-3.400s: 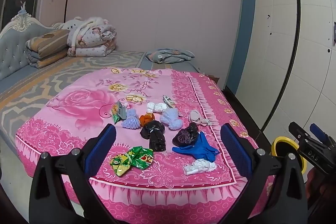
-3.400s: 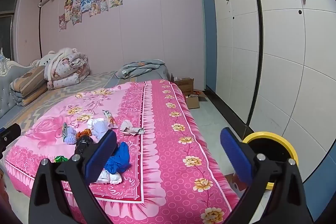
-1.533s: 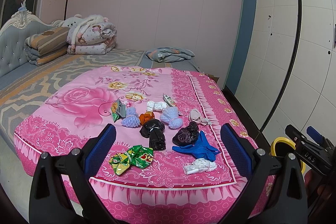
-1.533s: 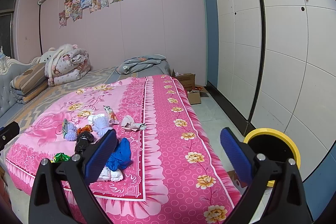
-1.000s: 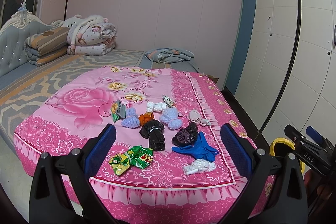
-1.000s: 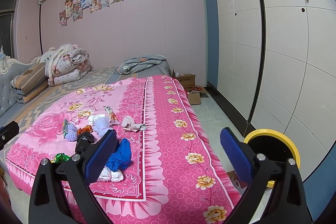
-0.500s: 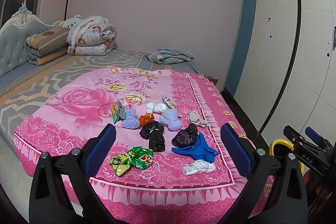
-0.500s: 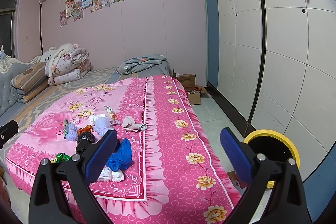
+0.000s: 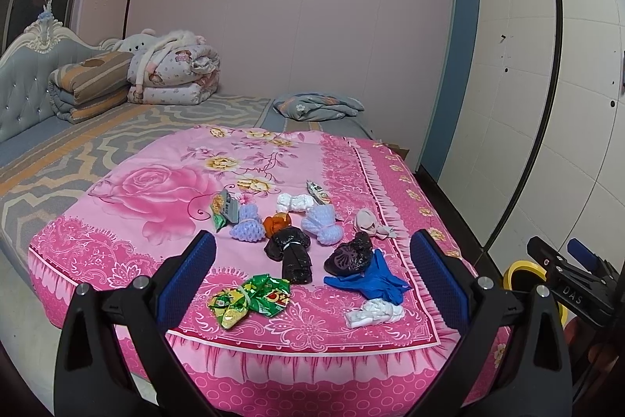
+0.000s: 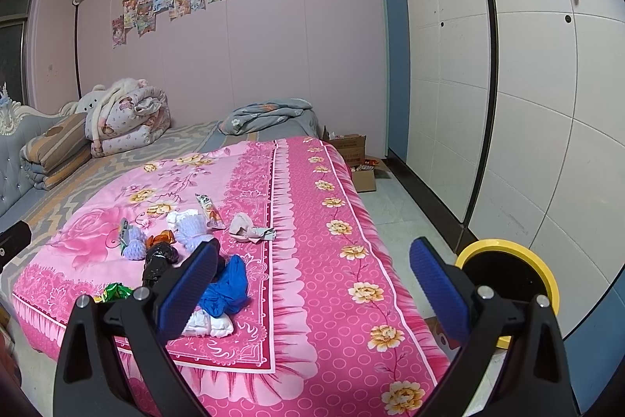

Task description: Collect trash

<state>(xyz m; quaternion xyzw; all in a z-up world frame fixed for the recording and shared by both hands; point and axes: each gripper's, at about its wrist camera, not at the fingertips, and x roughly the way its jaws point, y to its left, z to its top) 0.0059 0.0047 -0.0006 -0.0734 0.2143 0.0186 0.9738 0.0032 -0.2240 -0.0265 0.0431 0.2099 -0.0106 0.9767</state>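
Note:
Several pieces of trash lie near the foot of the pink floral bedspread (image 9: 156, 190): a green snack wrapper (image 9: 250, 299), a black bag (image 9: 291, 251), a blue plastic bag (image 9: 371, 280) (image 10: 228, 286), white crumpled tissue (image 9: 373, 313) (image 10: 209, 325), lilac foam nets (image 9: 322, 223) and a beige wad (image 9: 367, 221) (image 10: 244, 223). A yellow-rimmed bin (image 10: 508, 280) (image 9: 521, 272) stands on the floor to the right of the bed. My left gripper (image 9: 312, 280) hovers open before the bed's foot, empty. My right gripper (image 10: 312, 284) is open and empty too, over the bed's right corner.
White wardrobe doors (image 10: 508, 104) line the right wall, with a strip of tiled floor (image 10: 398, 210) between them and the bed. Cardboard boxes (image 10: 357, 159) sit on the floor by the far corner. Folded quilts (image 9: 172, 77) and a grey blanket (image 9: 316, 106) lie at the back.
Both views have drifted only slightly; the trash, bin and open grippers stay as they were.

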